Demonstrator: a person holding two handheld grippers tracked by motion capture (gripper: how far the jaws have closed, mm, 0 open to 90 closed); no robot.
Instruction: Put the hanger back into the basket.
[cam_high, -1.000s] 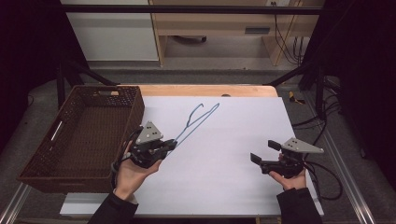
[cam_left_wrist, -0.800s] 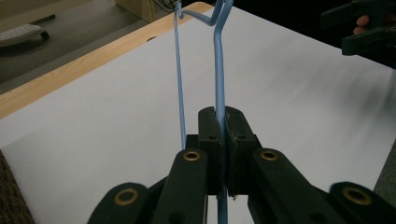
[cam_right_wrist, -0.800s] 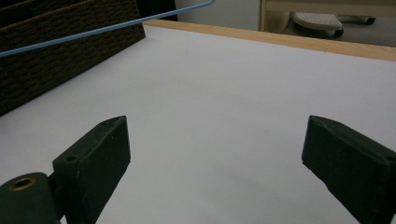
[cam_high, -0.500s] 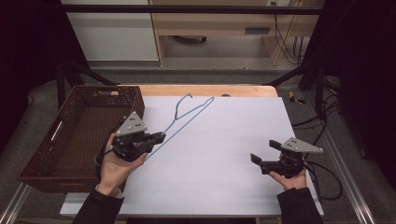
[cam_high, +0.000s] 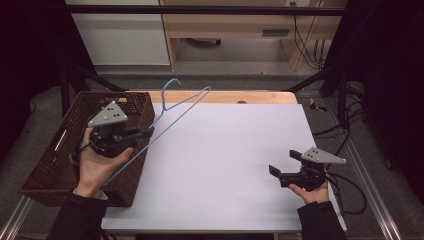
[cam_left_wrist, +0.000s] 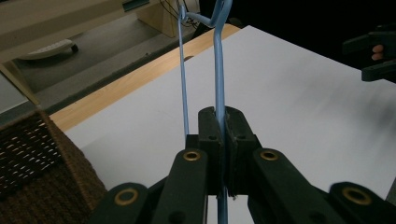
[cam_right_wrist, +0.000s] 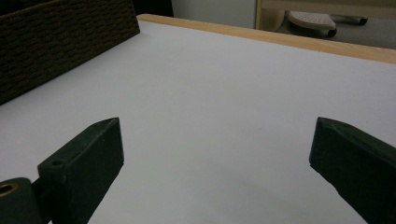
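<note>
At the left of the high view I have the brown wicker basket, its near wall at the lower left of the frame and its far rim reaching up toward the wooden table edge. My left gripper sits over the basket's right-hand wall, held in a hand that comes up from the bottom left. Its jaws are clamped on one wire of the blue hanger. In the left gripper view I see the two black pads pressed together at the centre of the frame with the hanger wire pinched between them, a second wire running just beside the left pad toward the top of the frame. The hanger slants from above the basket's right wall up to the right, its hook end near the upper middle of the high view, over the wooden edge; it looks lifted off the table, though I can't be sure of the lower end, which is hidden behind the hand.

The white table sheet spans the middle of the frame.

At the lower right, my right gripper rests low over the sheet, well apart from the hanger. Its jaws have just been opening and stand wide apart with nothing between them; in the right gripper view the right gripper shows white sheet between its pads.
</note>
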